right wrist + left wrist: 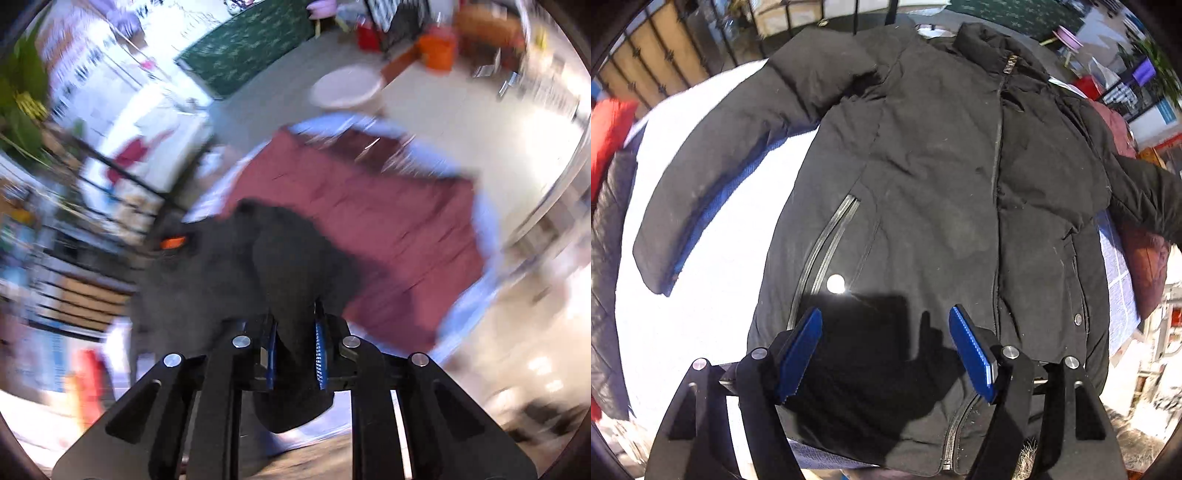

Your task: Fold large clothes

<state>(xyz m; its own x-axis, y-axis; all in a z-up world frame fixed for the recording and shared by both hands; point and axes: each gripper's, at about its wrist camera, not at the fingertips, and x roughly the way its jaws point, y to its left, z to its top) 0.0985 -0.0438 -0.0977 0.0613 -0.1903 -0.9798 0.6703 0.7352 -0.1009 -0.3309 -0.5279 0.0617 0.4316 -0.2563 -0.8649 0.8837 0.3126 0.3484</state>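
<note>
The left wrist camera sits just behind its fingers [971, 354] and looks down and forward over the coat [923, 177], which fills most of the frame past the fingertips; the white surface [701, 314] shows to the fingers' left. The right wrist camera looks forward along its own fingers [320, 350], very near the sleeve [291, 266] between them; its picture is blurred. Both views share the coat and the maroon garment [388, 221], which lies beyond the right fingers and at the far right edge of the left view [1145, 266].

Pale floor [424, 107] with green patterned rug [251, 44], round white stool [345, 90]
</note>
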